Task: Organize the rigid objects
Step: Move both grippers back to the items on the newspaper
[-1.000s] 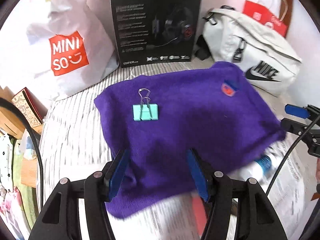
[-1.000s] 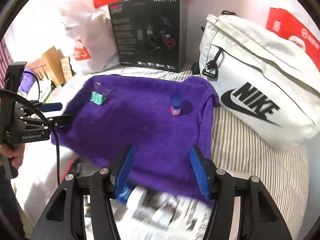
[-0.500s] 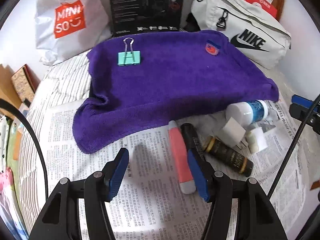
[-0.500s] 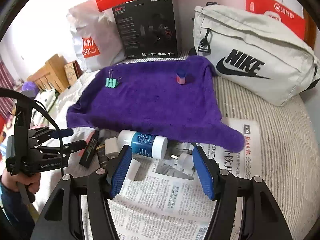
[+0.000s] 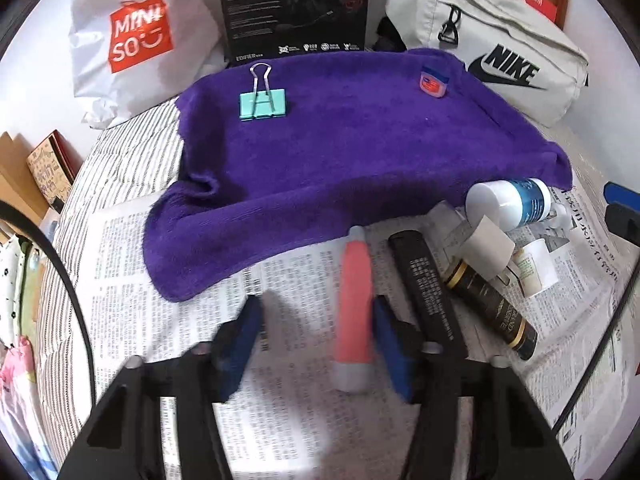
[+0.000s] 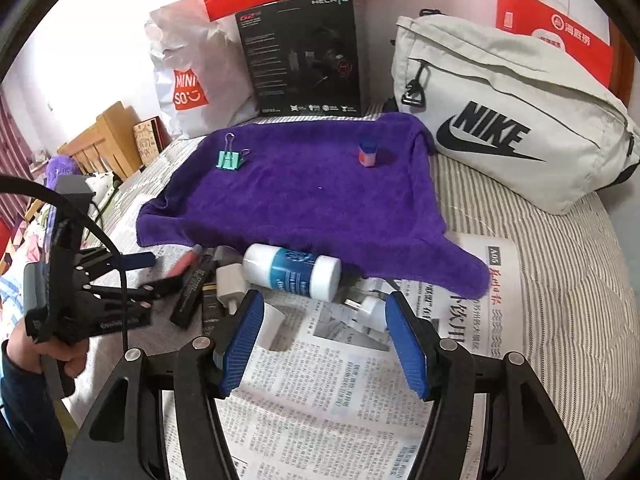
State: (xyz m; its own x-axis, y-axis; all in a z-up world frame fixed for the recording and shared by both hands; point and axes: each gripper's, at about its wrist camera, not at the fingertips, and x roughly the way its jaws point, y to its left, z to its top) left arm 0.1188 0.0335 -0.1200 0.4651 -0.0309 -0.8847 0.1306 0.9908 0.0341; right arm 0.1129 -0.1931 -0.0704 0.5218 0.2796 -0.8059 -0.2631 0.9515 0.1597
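A purple towel (image 5: 340,152) lies on the bed with a teal binder clip (image 5: 263,103) and a small pink-and-blue jar (image 5: 434,82) on it. On the newspaper (image 5: 200,280) in front lie a pink tube (image 5: 356,304), a black tube (image 5: 428,280), a dark gold-banded tube (image 5: 488,304), a white-and-blue bottle (image 5: 508,202) and small white pieces (image 5: 534,266). My left gripper (image 5: 316,344) is open, its jaws around the pink tube's near end. My right gripper (image 6: 326,340) is open just in front of the bottle (image 6: 294,270). The left gripper also shows in the right wrist view (image 6: 152,272).
A white Nike bag (image 6: 512,120), a black headphone box (image 6: 304,52), a Miniso bag (image 6: 192,80) and red paper bags (image 6: 560,36) stand behind the towel. Wooden boxes (image 6: 100,144) stand at the bed's left edge. Striped bedding (image 6: 560,280) extends to the right.
Both grippers pulled back from over the towel, bringing the items on the newspaper into view. The left gripper then moved down over the pink tube. The right gripper closed in on the bottle.
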